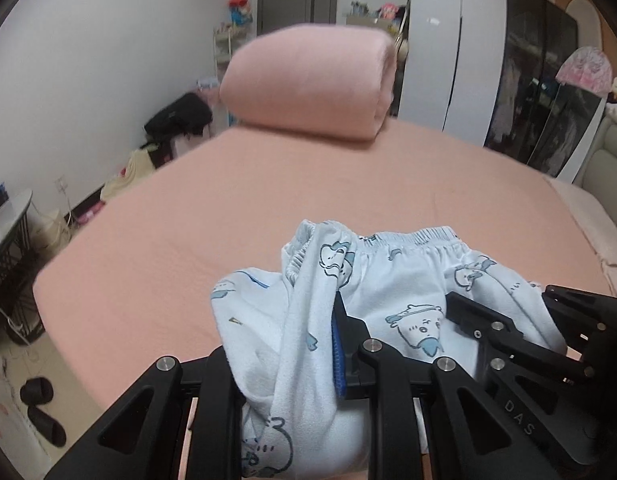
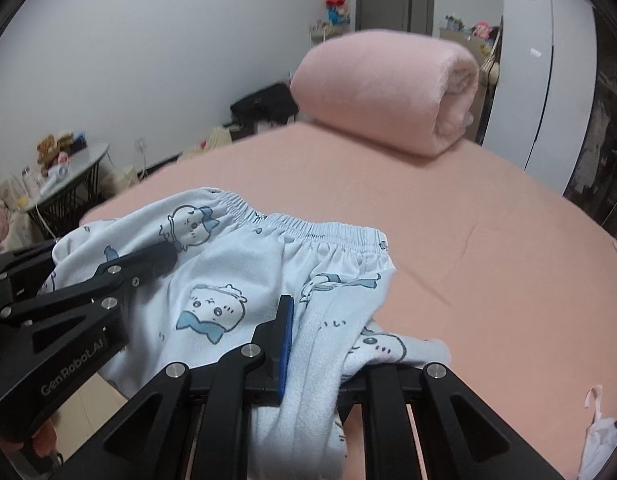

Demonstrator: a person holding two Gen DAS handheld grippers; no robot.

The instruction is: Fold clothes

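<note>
My left claw (image 1: 292,360) is clamped on a bunched fold of the pale blue pyjama shorts (image 1: 388,280), the cloth squeezed between its black fingers and spilling down over them. My right claw (image 2: 308,360) is pinched tight on another gathered fold of the same shorts (image 2: 236,264), its blue finger pad pressed against the fabric. Each claw shows in the other's view: the right one at the lower right of the left wrist view (image 1: 508,332), the left one at the left of the right wrist view (image 2: 108,280), both lying against the shorts.

The shorts, printed with little cartoon creatures, sit near the bed's near edge, with the elastic waistband turned toward the far end. The pink bed sheet (image 1: 268,184) is otherwise bare around them. A rolled pink blanket (image 1: 312,84) rests at the far edge of the bed, well apart from the shorts. A pair of dark slippers (image 1: 40,408) lies on the floor beside the bed's left edge.
</note>
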